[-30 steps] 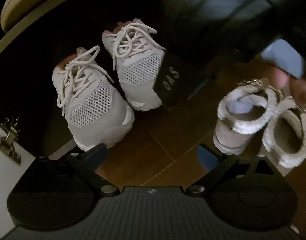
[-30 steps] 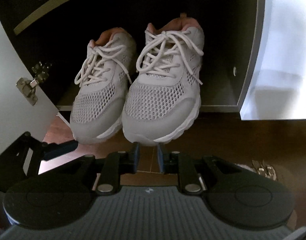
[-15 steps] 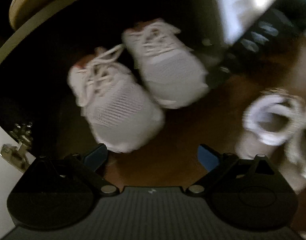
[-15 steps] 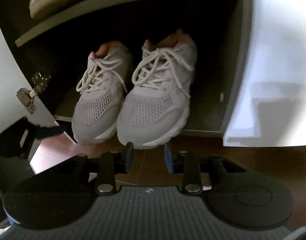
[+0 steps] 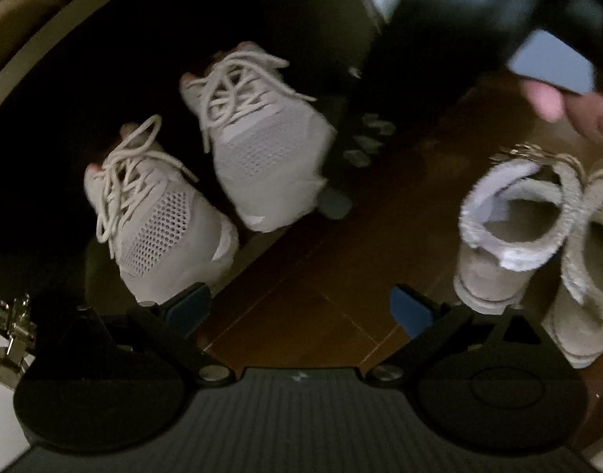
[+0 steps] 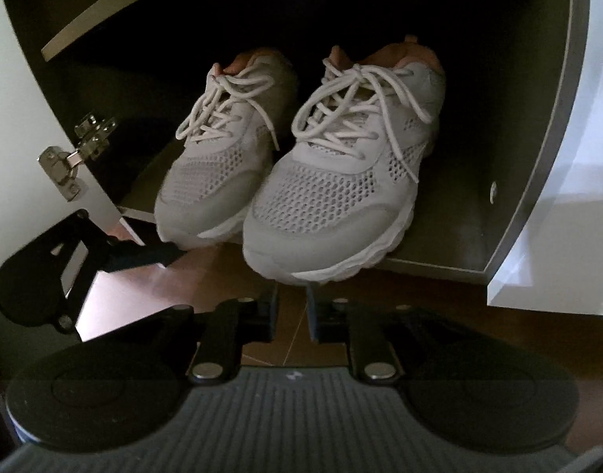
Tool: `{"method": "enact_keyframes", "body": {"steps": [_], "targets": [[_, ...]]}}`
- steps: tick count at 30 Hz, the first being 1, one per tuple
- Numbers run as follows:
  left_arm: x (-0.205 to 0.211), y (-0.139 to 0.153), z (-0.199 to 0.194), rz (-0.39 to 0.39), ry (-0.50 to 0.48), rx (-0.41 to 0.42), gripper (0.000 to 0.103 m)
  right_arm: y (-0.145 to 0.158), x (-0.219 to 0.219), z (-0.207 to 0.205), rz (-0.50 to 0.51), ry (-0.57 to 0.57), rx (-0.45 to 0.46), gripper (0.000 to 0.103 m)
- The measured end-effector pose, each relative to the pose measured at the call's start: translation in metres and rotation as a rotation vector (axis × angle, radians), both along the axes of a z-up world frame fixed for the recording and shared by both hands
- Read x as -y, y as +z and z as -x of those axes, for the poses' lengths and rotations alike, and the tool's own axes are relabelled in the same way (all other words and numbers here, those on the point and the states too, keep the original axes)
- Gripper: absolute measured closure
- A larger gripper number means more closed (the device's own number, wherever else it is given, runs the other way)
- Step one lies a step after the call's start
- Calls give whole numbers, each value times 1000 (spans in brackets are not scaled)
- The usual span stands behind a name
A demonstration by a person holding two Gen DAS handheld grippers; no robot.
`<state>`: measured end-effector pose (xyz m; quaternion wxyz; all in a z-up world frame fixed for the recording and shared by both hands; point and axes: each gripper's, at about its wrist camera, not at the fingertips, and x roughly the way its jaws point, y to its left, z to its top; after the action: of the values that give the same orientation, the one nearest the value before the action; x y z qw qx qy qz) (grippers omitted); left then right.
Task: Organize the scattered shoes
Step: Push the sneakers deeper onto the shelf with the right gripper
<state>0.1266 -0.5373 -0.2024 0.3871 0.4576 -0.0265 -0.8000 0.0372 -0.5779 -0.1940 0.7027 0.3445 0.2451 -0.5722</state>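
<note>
Two sneakers (image 6: 301, 181) side by side in cabinet (image 6: 538, 181) bottom compartment, toes over front edge. Shelf (image 6: 116, 15) above. Boots (image 5: 538, 236) on floor (image 5: 321, 295), right of cabinet, touching each other.

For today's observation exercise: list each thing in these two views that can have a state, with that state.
Left gripper: fingers wide apart, nothing between them.
Right gripper: fingers nearly together, holding nothing.
Sneakers: laced, side by side, toes over the cabinet's bottom edge.
Fleece-lined boots: upright on the floor, outside the cabinet.
Cabinet door: open.
</note>
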Motion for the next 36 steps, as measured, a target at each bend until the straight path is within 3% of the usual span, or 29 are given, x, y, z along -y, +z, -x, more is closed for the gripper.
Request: {"method": "enact_keyframes", "body": {"steps": [8,11,15,16,17,20,24,27,36], "targets": [[11,-3,-3,1,32,4,4,4,4,13,-10,-63,-41,91],[-5,13,-13,47,36,-51,4,24,-8,14,106,-131,-141,90],[5,23,-25,151,109,-38,4,30,19,15,243,-266,-279,88],[16,24,-28,176,149,-34,4,27,29,14,241,-289,-287,98],[24,24,-28,177,160,-31,4,23,39,14,244,-303,-292,95],[41,13,-18,157,117,14,4,8,59,9,244,-312,-343,89],[44,-7,-1,146,27,93,4,-4,70,4,257,-301,-420,89],[42,-18,7,171,13,133,3,-9,73,-2,273,-279,-468,89],[45,-22,5,170,23,119,1,-19,88,-14,331,-222,-485,91]]}}
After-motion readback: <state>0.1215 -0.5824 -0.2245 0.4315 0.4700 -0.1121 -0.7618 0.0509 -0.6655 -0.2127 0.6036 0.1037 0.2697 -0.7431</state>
